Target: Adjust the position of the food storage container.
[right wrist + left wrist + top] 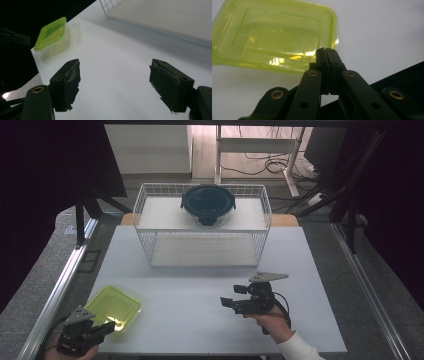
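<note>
**At the near left corner of the bench: green-lidded container and two claws**

At the near left corner of the white bench, a clear container with a yellow-green lid, upright and closed. Just beside its near edge, the left claw, clenched, jaws pressed flat together with nothing between them; in the left gripper view, jaw tips level with the container's near rim, contact not discernible. Near the bench's front edge, right of centre, the right claw, released, jaws wide apart over bare bench surface, pointed toward the left, well apart from the container; held by a hand in a white sleeve. In the right gripper view, worn dark pads on both jaws, the container far off beyond the left jaw. At the far side of the bench, a white wire rack with two levels; on its upper level, a round glass bowl with a dark blue lid, clipped shut.
</note>
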The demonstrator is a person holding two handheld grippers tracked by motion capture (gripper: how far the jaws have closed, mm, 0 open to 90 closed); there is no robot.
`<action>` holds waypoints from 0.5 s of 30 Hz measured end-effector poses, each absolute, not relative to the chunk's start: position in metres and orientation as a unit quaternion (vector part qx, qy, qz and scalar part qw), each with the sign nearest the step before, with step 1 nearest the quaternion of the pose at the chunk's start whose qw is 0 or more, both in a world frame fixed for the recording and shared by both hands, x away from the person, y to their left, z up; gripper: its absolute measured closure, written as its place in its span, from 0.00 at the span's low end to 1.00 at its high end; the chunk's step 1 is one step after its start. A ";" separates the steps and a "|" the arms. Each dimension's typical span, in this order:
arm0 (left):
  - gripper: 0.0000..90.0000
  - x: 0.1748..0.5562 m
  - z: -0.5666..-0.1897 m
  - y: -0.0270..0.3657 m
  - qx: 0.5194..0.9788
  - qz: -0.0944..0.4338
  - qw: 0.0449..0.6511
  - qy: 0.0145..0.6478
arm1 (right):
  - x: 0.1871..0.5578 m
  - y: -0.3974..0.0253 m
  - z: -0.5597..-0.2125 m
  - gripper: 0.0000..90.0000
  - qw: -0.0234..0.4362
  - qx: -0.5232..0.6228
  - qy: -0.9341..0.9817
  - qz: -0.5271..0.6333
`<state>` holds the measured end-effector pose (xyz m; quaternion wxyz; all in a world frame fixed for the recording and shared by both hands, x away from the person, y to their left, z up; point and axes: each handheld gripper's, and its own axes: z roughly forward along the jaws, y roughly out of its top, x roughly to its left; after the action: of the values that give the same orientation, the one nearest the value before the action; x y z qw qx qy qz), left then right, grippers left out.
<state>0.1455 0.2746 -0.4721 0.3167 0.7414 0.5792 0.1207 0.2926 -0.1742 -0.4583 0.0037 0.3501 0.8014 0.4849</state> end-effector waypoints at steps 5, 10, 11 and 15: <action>0.99 0.141 -0.480 0.282 0.737 0.114 0.292 0.599 | 0.296 -0.164 -0.457 0.27 -0.001 0.334 0.807 0.487; 1.00 0.139 -0.488 0.286 0.736 0.104 0.270 0.612 | 0.299 -0.160 -0.458 0.27 -0.005 0.333 0.809 0.485; 1.00 0.138 -0.491 0.287 0.736 0.103 0.260 0.616 | 0.298 -0.160 -0.458 0.27 -0.005 0.332 0.809 0.485; 1.00 0.142 -0.497 0.286 0.741 0.097 0.244 0.617 | 0.298 -0.161 -0.458 0.27 -0.004 0.332 0.809 0.486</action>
<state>0.1421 0.2858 -0.4966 0.2444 0.7413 0.6175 0.0973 0.2978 -0.1608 -0.4578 -0.0042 0.3318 0.8086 0.4858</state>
